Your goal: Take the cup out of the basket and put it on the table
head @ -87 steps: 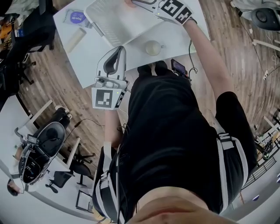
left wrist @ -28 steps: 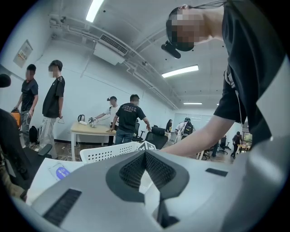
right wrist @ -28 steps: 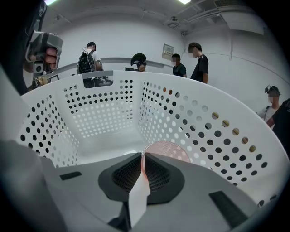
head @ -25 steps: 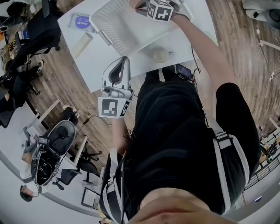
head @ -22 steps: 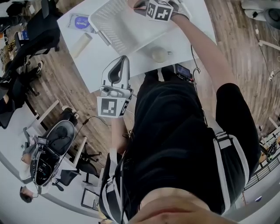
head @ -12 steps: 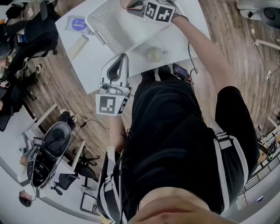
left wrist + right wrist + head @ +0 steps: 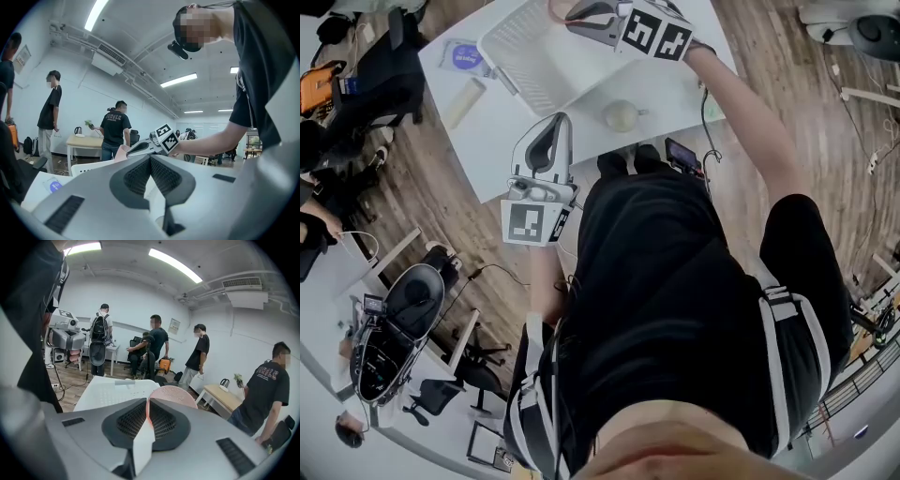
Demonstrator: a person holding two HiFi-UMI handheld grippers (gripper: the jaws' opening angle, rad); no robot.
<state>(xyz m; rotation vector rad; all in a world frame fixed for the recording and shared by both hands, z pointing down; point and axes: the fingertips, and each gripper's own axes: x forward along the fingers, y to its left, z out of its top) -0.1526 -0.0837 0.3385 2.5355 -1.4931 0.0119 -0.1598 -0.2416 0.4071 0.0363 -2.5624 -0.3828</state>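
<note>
Pinching a pink cup over the one basket: right gripper. Second cup beside basket; left gripper closed.

No legible words anywhere: T-shirt print, wall sign and blue label too blurred.

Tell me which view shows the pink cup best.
The right gripper view: the pink cup sits large just past the right gripper, its rim pinched in the jaws. The left gripper view shows only a pink sliver beside that gripper; the head view, hardly any.
</note>
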